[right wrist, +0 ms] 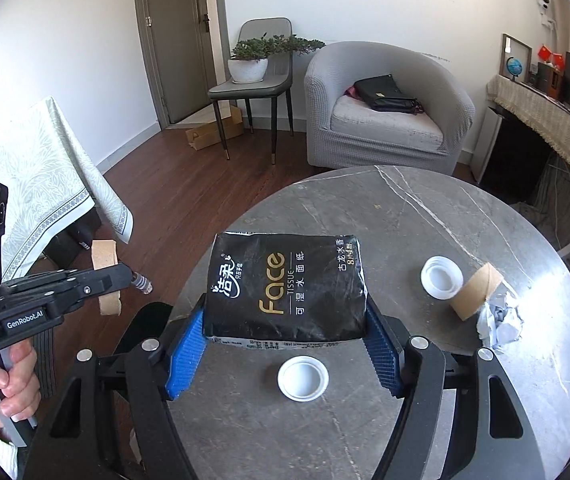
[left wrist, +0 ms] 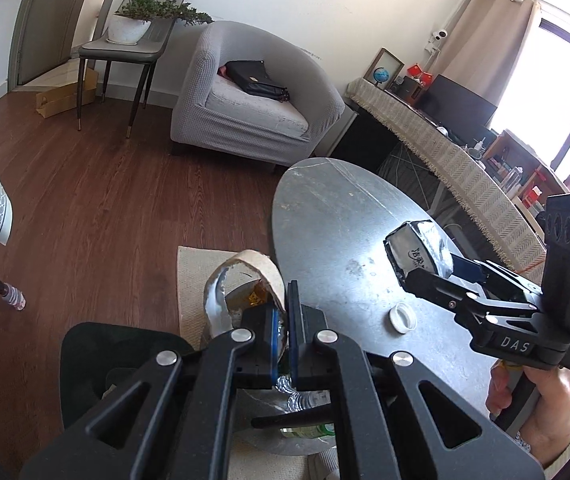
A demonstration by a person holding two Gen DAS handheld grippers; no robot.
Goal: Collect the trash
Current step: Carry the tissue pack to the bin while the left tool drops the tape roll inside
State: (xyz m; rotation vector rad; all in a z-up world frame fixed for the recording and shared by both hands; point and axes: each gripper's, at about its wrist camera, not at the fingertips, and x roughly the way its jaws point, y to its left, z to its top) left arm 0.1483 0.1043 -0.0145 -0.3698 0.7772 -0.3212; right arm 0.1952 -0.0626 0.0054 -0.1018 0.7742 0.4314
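My right gripper is shut on a black tissue pack and holds it over the round grey table; the pack also shows in the left wrist view. My left gripper is shut on a cardboard tube, held off the table's left edge; the tube also shows in the right wrist view. On the table lie a white cap, a second white cap, another cardboard tube and a crumpled tissue.
Below the left gripper stands a black bin with plastic bottles showing. A grey armchair with a black bag stands beyond the table, a chair with a plant to its left, a cloth-covered table at far left.
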